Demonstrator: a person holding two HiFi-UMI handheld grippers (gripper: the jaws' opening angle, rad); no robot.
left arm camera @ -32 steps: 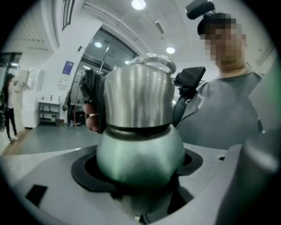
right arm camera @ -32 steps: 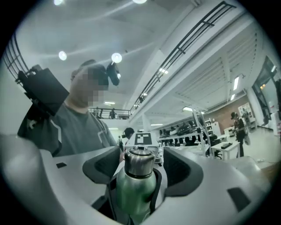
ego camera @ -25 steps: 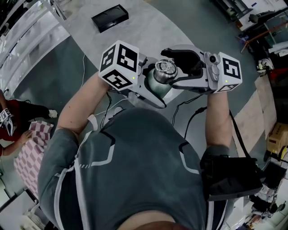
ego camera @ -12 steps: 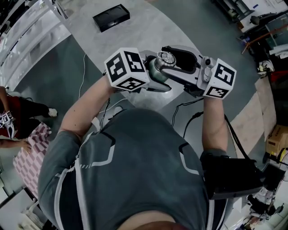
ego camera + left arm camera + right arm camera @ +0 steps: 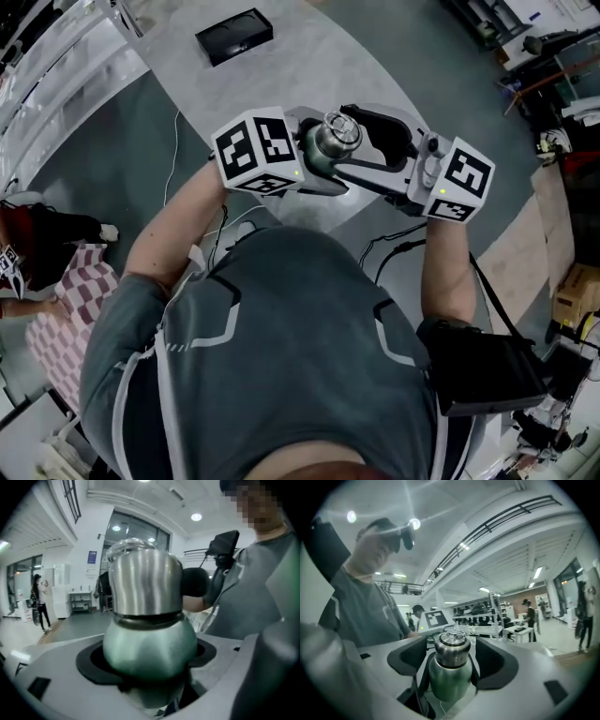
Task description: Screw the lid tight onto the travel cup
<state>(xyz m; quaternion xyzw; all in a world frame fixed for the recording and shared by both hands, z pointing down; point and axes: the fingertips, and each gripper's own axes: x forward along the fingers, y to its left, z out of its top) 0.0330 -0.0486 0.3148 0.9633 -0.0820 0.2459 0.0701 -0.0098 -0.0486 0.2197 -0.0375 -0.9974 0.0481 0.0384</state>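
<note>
Two tongs met above the worktop (image 5: 309, 66). The left tongs (image 5: 147, 667), reaching in from nine o'clock, stayed clenched on the green travel cup (image 5: 149, 644). The right tongs (image 5: 452, 660), from three o'clock, had just been opening, with the steel lid (image 5: 339, 134) between their pads but untouched. We judged this a release before another turn. The cup hung at twelve o'clock from our chest, its lid uppermost and seemingly seated, with a dark seam showing.

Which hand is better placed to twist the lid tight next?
Right. The left gripper is clamped on the green travel cup, steadying it. The right gripper has just been opening its jaws, which stand wide either side of the steel lid, so it probably only needs to close and turn.
</note>
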